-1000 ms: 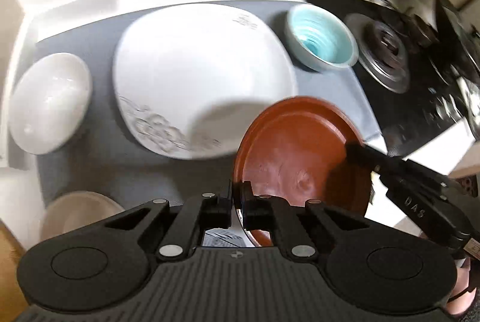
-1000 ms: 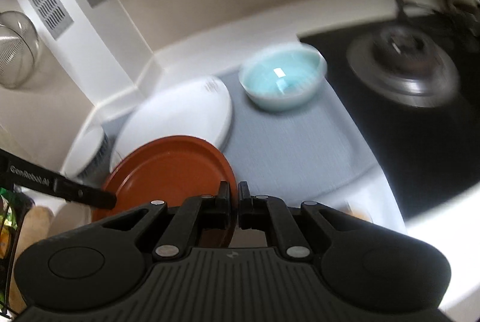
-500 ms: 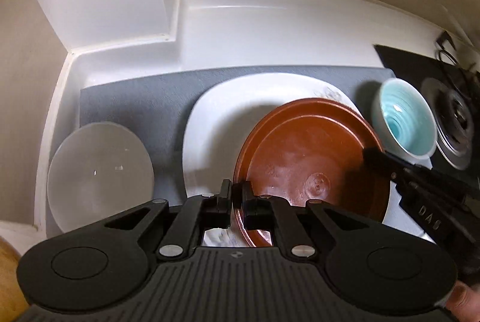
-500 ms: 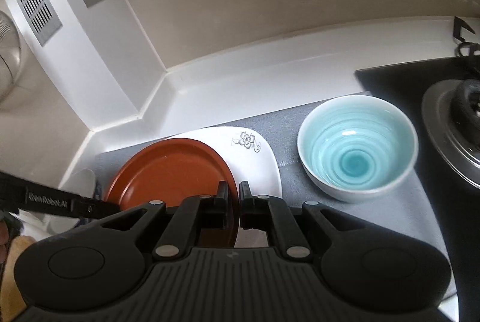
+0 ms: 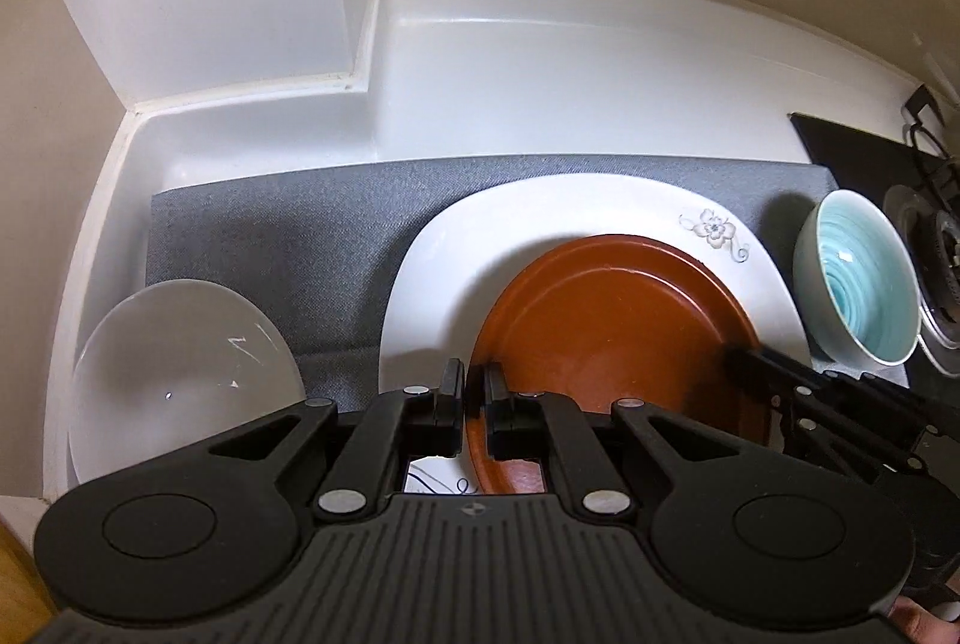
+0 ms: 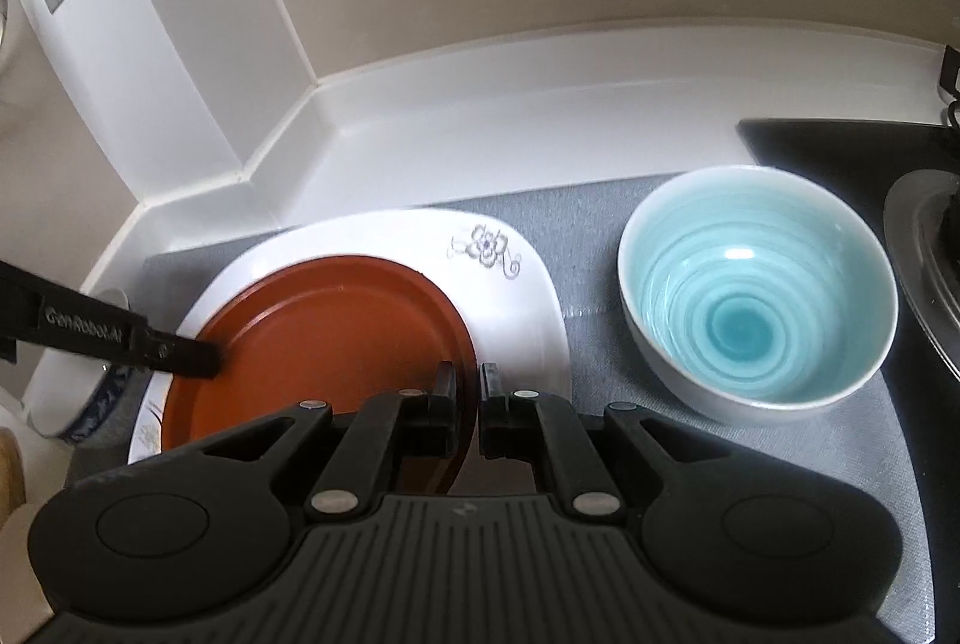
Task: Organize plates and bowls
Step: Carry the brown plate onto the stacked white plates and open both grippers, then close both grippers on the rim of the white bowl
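Round brown plate held over the white square plate with flower print, a gripper on each side.
Left gripper jaws narrow, pinching brown plate's near-left rim; right gripper jaws narrow and just starting to open, plate's right rim between them. Brown plate lies face up, near flat, no long axis since round; whether it touches the white plate can't tell. White plate sits on grey mat on white counter, flower corner toward the far right. Light-blue ribbed ceramic bowl upright on mat just right of the plates. White bowl at mat's left end.
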Motion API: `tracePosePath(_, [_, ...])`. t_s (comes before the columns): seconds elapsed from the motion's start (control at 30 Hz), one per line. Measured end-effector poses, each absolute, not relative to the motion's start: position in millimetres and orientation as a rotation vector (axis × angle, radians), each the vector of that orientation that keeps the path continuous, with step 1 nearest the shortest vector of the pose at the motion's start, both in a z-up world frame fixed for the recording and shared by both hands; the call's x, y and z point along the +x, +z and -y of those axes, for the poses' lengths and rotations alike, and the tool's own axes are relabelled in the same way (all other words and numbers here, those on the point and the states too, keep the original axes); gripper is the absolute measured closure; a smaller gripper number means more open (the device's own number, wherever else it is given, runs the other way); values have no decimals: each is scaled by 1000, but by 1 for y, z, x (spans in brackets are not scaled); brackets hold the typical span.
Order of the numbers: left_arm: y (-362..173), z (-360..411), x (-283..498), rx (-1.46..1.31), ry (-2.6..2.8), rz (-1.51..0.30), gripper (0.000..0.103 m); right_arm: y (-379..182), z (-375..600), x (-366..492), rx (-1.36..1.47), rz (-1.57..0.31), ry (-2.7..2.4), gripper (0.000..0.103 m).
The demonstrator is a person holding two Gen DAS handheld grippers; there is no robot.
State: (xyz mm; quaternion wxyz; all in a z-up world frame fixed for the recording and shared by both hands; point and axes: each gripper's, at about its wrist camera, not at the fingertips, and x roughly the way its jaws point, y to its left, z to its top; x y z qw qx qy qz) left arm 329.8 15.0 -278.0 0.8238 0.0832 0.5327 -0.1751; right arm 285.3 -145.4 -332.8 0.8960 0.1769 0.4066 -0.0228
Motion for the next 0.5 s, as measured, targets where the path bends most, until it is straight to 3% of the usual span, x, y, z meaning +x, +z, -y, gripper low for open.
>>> tracePosePath(0.03, [-273,-18,327,178,-376,-1139,96,-330,145,283,360,-838,-66,90])
tracePosePath(0.07, [-265,-24,323,172,-384,-1140,95,-325,145,278,364,-819,-85,76])
tracePosePath(0.1, [-255,-32,318,156,-407,-1130,86,-319,146,272,377,-790,-82,51])
tracePosePath(0.13, [-243,-44,312,137,-431,-1112,77,-311,145,266,379,-753,-82,39])
tracePosePath(0.17, [-231,-58,306,119,-437,-1089,54,-302,143,260,367,-717,-89,18])
tracePosePath(0.2, [-220,-75,300,103,-426,-1055,34,-294,140,255,365,-678,-82,12])
tracePosePath(0.27, [-208,-108,291,78,-361,-990,20,-281,132,253,402,-639,-10,11])
tracePosePath(0.33, [-211,-138,288,71,-268,-980,19,-275,118,258,430,-646,50,9])
tracePosePath(0.43, [-236,-171,293,14,-195,-1061,30,-273,87,273,426,-675,132,9])
tracePosePath(0.5, [-252,-186,296,-66,-175,-1116,58,-275,62,284,389,-695,173,17])
